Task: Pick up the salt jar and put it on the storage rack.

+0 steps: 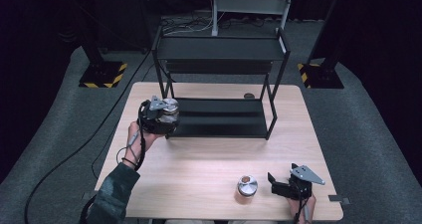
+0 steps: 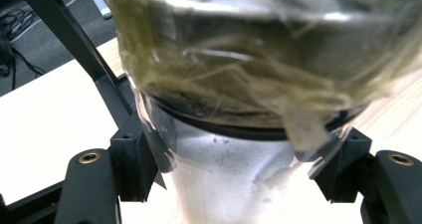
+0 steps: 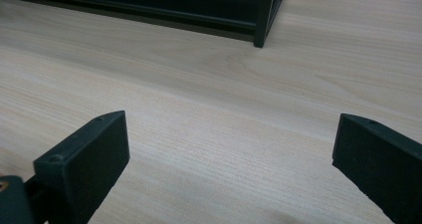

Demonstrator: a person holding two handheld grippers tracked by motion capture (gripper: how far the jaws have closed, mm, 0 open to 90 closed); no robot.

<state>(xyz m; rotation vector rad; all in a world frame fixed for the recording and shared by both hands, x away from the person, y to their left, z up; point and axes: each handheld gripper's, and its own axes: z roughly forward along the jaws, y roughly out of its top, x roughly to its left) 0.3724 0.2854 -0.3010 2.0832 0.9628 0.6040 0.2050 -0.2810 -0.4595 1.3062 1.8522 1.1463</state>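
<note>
From the high view, the left gripper [image 1: 160, 115] sits at about ten o'clock from the table's middle, right at the left front corner of the black shelf rack [image 1: 219, 84]. It is clamped on a clear jar [image 1: 169, 109] with a silvery lid, held just beside the rack's lower shelf. A second jar [image 1: 246, 188] stands upright on the wooden table [image 1: 199, 164] at about five o'clock, near the front edge. The right gripper [image 1: 273, 181] lies at four o'clock, just beside that jar and apart from it — its jaws point toward the jar and stand spread.

In the left gripper view, the two black jaws press on either side of the clear jar [image 2: 239, 134]; pale, straw-like fibres fill the part at twelve o'clock, and crinkled clear film hangs over its sides. A black post of the shelf rack [image 2: 74, 40] slants past at ten o'clock.

In the right gripper view, the jaws of the right gripper [image 3: 229, 159] stand wide apart with bare table [image 3: 214, 84] between them — nothing is gripped. The shelf rack's [image 3: 199, 15] base and one leg lie at twelve o'clock.
</note>
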